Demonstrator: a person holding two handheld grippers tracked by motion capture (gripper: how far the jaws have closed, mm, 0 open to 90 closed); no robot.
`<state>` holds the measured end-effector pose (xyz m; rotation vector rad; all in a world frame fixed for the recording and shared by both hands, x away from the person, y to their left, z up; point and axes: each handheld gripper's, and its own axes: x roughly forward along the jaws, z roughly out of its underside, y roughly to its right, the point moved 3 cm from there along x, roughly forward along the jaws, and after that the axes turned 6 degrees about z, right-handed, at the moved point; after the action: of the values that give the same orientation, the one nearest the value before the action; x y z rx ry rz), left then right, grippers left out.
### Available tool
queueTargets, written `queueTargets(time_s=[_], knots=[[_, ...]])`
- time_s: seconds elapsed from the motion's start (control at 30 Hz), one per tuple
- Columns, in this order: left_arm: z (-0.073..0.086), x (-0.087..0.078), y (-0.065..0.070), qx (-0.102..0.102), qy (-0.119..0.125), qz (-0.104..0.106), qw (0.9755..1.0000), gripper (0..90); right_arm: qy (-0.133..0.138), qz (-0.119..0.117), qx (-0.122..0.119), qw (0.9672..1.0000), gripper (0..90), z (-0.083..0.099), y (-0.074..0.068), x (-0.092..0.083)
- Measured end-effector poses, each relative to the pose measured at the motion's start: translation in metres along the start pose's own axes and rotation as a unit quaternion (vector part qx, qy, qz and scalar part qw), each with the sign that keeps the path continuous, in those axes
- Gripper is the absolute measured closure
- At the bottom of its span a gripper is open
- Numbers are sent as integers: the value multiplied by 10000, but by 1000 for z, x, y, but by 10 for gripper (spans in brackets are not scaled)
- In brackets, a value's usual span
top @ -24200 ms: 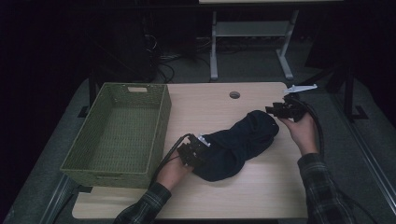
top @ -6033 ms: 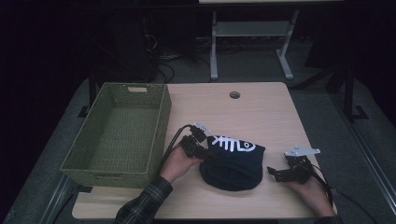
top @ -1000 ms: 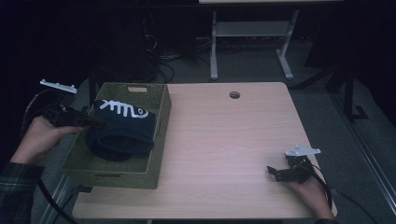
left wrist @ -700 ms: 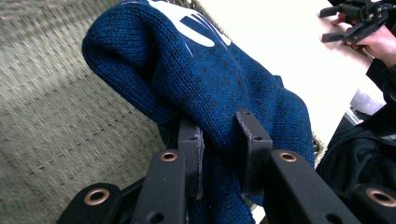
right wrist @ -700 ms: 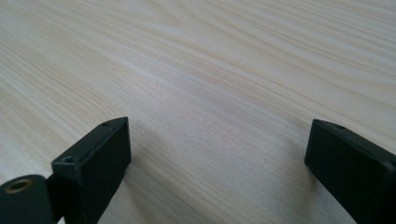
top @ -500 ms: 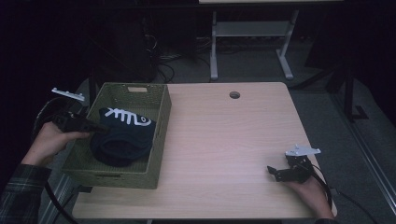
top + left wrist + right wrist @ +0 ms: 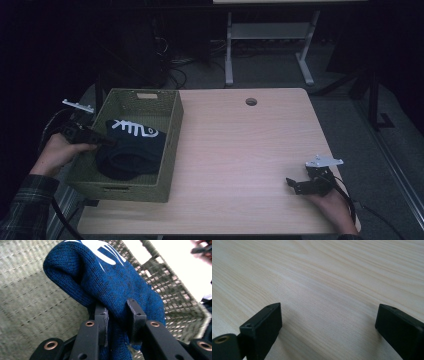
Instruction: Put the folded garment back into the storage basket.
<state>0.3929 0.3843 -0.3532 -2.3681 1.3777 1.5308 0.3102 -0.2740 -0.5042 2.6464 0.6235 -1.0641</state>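
Left gripper (image 7: pixel 107 142): reaching in over the left wall of the basket, jaws clamped on a fold of the sweater; in the left gripper view (image 7: pixel 117 322) knit fabric pinched between both black jaws.
Left hand (image 7: pixel 60 150): outside the basket's left wall, wrapped around the gripper body; plaid sleeve at the bottom left corner of the high view.
Sweater (image 7: pixel 131 149): dark blue knit with a white printed mark on top, bunched inside the basket, resting low against its floor and near its right wall; in the left gripper view (image 7: pixel 105 277) a rounded fold rising from the jaws, woven mesh behind it.
Basket (image 7: pixel 170 145): green woven, rectangular, at the table's left end, a handle slot in the far wall; right wall seen through mesh in the left gripper view (image 7: pixel 172 292).
Right gripper (image 7: pixel 295 184): low over the table near the front right corner, jaws standing wide apart with nothing between them; in the right gripper view (image 7: pixel 329 327) bare wood grain between the two jaw tips.
Right hand (image 7: pixel 332 205): at the table's front right edge, holding the gripper body, well apart from the basket.
Table (image 7: pixel 240 150): light wood, a round cable hole (image 7: pixel 251 101) near the far edge.
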Motion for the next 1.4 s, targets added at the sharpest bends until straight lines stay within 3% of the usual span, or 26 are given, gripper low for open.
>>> queueTargets(time_s=[0.2,0.37,0.43,0.53,0.73,0.93,1.2,1.4], knots=[[4,1,-12,-38,67,-179,9998,685,1,0,-1,10000,65,0,0,0],[4,-5,-14,-30,213,-406,9989,557,0,0,1,10000,65,0,0,0],[5,-5,-15,-36,118,-632,9979,523,1,0,1,10000,65,0,0,0],[8,-6,-18,-70,104,-807,9967,485,1,-1,0,10000,65,0,0,0],[12,-15,-19,-128,279,-1235,9919,348,-2,-1,1,10000,65,0,0,0],[14,-17,-14,-136,378,-1313,9905,253,-1,0,-2,10000,65,0,0,0],[10,-9,3,-78,409,-1530,9873,147,1,0,-4,10000,65,0,0,0],[2,-4,20,23,470,-1614,9858,130,-15,64,60,10000,65,1,-1,-2]])
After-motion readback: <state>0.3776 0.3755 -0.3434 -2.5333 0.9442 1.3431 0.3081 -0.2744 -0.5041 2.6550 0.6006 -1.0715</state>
